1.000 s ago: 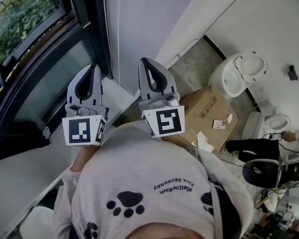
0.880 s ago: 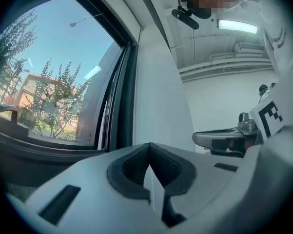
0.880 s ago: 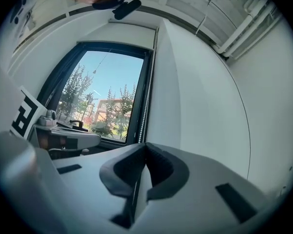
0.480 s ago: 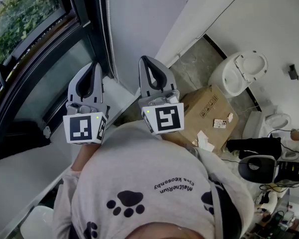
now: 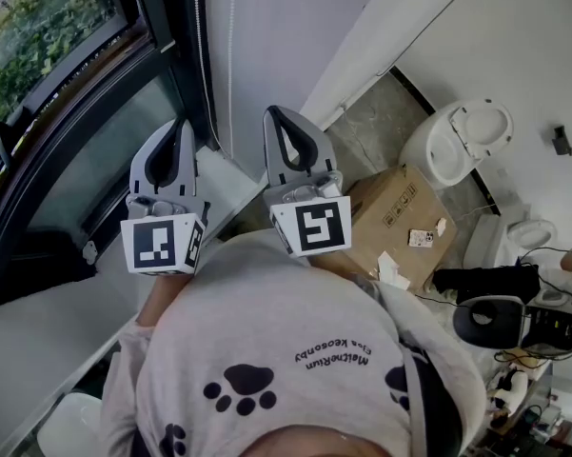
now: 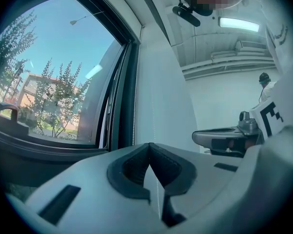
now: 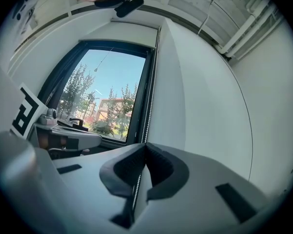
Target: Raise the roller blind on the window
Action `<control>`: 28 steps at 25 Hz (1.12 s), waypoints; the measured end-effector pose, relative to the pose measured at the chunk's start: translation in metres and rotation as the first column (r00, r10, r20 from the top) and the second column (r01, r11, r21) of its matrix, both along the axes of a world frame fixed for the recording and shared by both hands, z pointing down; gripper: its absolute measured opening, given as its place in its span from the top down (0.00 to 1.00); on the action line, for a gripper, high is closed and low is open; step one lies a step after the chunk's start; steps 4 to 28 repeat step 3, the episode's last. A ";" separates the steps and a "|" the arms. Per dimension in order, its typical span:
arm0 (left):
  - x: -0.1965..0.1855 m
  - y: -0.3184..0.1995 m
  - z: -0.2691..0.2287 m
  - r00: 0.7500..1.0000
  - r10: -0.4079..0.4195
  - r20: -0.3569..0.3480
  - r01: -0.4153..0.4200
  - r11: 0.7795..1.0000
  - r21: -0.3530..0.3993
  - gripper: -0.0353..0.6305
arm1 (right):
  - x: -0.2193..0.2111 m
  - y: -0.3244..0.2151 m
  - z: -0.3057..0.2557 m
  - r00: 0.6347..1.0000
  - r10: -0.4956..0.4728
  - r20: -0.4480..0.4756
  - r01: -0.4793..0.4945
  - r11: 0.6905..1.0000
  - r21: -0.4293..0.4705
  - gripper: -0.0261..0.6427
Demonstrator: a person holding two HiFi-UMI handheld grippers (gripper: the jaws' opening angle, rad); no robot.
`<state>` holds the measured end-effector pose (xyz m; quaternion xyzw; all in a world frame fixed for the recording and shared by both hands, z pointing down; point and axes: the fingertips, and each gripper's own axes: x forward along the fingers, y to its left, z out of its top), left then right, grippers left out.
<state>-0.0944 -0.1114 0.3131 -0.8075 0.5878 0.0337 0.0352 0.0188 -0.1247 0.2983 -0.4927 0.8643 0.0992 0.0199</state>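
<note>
**Both grippers clenched beside the window**

The left gripper [image 5: 180, 124] and right gripper [image 5: 272, 114] sit side by side, jaws pressed tip to tip, nothing plainly pinched. The blind's bead chain [image 7: 148, 116] hangs by the window [image 7: 102, 91] frame. Its beads show in the right gripper view, but overhead it is only a thin line. The cardboard box [image 5: 400, 208] is shut and its contents are hidden. Paper scraps [image 5: 392, 272] lie on top.

Seen from the head view, looking steeply down. The window [image 5: 48, 46] fills the upper left of the frame. The bead chain [image 5: 202, 55] hangs along its right edge, with a wall [image 5: 276, 27] to the right of that. The left gripper [image 5: 181, 122] and right gripper [image 5: 271, 112] sit side by side at centre, apart from the chain and above the person's torso [image 5: 286, 350] at the bottom. A cardboard box [image 5: 395, 217] lies just right of the right gripper, and a toilet [image 5: 462, 136] stands at upper right. The windowsill [image 5: 48, 322] crosses the lower left.
</note>
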 end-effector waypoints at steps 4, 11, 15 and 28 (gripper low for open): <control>-0.001 -0.001 0.000 1.000 0.002 -0.002 -0.002 1.000 -0.002 0.94 | -0.002 -0.001 0.002 1.000 -0.005 -0.016 0.005 1.000 -0.005 0.95; -0.001 -0.001 0.000 1.000 0.002 -0.002 -0.002 1.000 -0.002 0.94 | -0.002 -0.001 0.002 1.000 -0.005 -0.016 0.005 1.000 -0.005 0.95; -0.001 -0.001 0.000 1.000 0.002 -0.002 -0.002 1.000 -0.002 0.94 | -0.002 -0.001 0.002 1.000 -0.005 -0.016 0.005 1.000 -0.005 0.95; -0.001 -0.001 0.000 1.000 0.002 -0.002 -0.002 1.000 -0.002 0.94 | -0.002 -0.001 0.002 1.000 -0.005 -0.016 0.005 1.000 -0.005 0.95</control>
